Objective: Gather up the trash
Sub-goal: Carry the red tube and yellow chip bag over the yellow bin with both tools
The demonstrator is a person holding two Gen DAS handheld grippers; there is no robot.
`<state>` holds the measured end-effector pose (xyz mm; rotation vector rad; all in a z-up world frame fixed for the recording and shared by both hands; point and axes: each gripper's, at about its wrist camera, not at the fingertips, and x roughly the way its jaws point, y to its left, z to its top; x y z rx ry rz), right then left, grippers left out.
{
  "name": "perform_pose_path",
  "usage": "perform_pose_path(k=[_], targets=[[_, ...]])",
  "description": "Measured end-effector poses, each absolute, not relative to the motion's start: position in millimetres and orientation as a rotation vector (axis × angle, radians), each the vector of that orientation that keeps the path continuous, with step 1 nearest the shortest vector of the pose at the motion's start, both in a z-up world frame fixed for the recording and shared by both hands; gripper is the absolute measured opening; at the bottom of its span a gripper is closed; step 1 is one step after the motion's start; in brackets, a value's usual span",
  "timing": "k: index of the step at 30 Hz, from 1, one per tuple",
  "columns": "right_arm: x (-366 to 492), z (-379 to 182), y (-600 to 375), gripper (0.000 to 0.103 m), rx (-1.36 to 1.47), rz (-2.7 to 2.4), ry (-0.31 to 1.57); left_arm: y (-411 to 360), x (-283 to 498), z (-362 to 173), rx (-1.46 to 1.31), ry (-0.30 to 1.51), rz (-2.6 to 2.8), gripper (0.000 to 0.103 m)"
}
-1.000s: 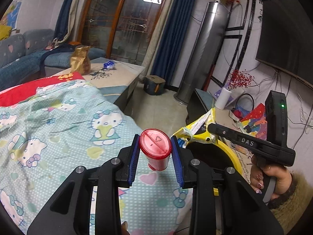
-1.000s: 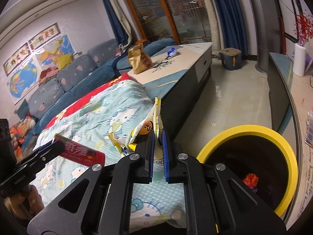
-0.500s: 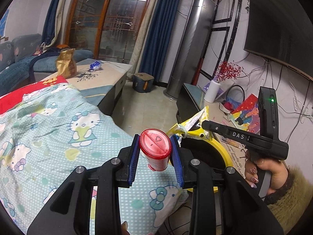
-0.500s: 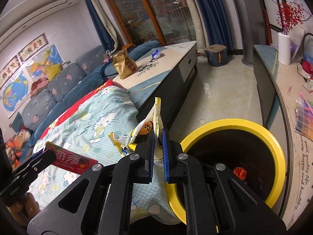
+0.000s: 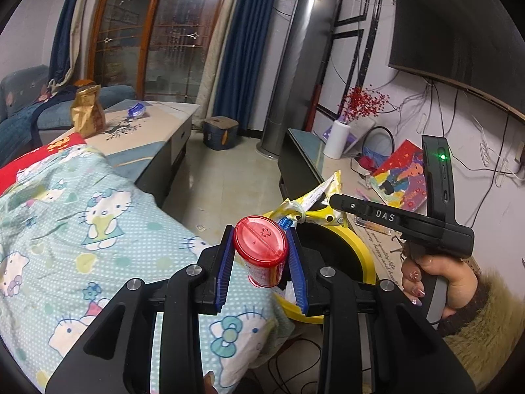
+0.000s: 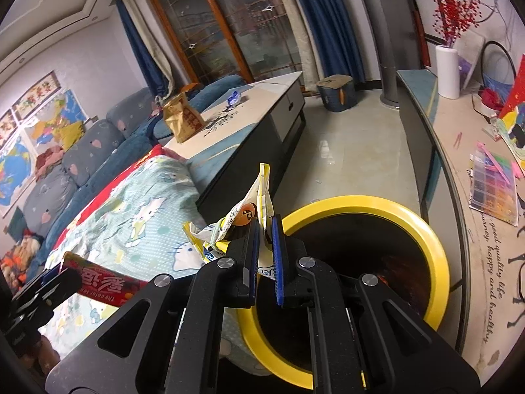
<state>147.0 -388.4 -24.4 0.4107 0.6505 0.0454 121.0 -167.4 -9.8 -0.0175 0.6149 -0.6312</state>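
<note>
Red can: a red plastic can (image 5: 261,256) with a flat lid sits between the blue pads of the left claw (image 5: 262,261), clamped at its sides, the lid toward the camera.
Yellow wrapper: a crumpled yellow snack wrapper (image 6: 244,220) stands up out of the right claw (image 6: 264,256) — the two jaws are pressed together on its lower edge.
Bin: the yellow-rimmed bin (image 6: 430,239) lies just ahead of the right claw and a little to its right, dark inside, with something reddish at the bottom. From the left claw it is just behind the can, partly hidden.
Change: compared with a second ago, the bin's mouth is now much larger and closer under the right claw, and the blanket has slid away to the left; both grips look the same as before.
Meaning: I judge both pieces are almost at the drop point, the wrapper nearer to the opening than the can. Neither is released yet.
Surface: a blanket (image 5: 98,229) with a cartoon cat print lies to the left of both claws, its edge just beside the bin.
Room: beyond the claws — a low table (image 6: 262,105) with a brown paper bag (image 6: 182,118), a blue sofa (image 6: 95,144), blue curtains, and a cluttered TV bench (image 6: 459,151) to the right.
</note>
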Motion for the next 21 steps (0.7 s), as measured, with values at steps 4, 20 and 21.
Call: perform_pose_path(k=[4,20,21], targets=[[144,-27,-398,0.005,0.426,0.021,0.648,-177,118,-10,-0.004,0.614,-0.648,0.030],[131,-43,-434,0.005,0.465,-0.080,0.659,-215,112,-20,0.030,0.627,-0.715,0.030],[130,-43,-436,0.005,0.468,-0.084,0.660,-217,111,-21,0.030,0.628,-0.718,0.030]])
